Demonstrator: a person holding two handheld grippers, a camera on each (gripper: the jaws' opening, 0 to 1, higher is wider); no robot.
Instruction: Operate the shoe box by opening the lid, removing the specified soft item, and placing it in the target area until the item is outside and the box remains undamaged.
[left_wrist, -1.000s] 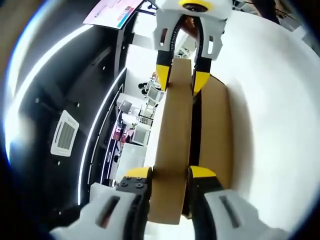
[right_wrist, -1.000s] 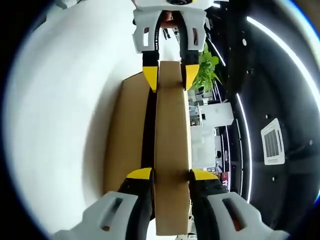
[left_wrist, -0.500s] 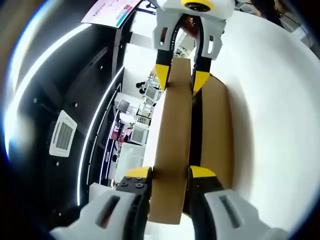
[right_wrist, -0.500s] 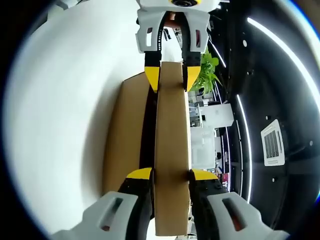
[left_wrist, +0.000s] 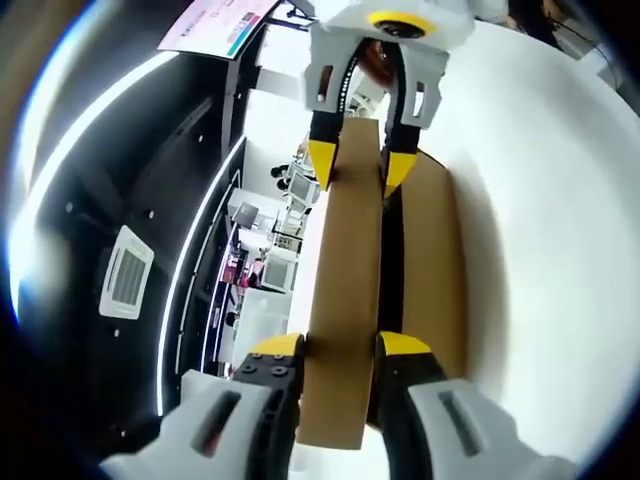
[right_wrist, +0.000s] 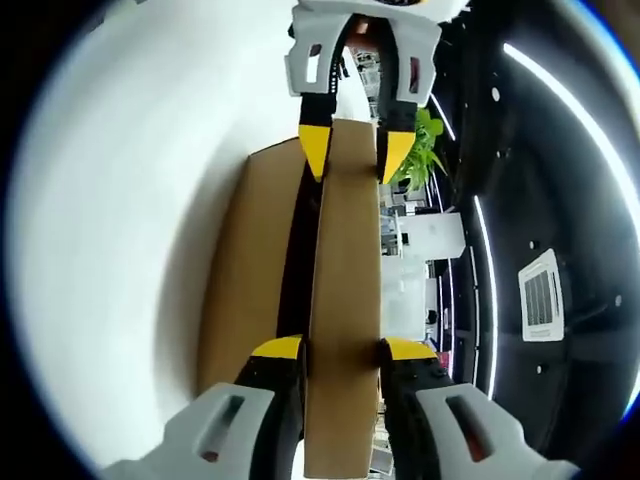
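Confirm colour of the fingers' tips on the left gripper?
Yellow tips on black fingers, clamped on the plain brown lid. Clearest in the left gripper view.

Left claw (left_wrist: 340, 348): white body with yellow-tipped black jaws, rising from the bottom of the left gripper view; both jaws are closed against the two faces of the raised cardboard lid (left_wrist: 345, 290), pinching its near end edge-on.
Right claw (right_wrist: 340, 348): same build, rising from the bottom of the right gripper view; its jaws press flat on either face of the lid, at the end opposite the left claw.
Facing pose: the two claws point at each other along the lid's length.
Each claw from the other's camera: at the lid's far end, yellow tips straddling the lid.
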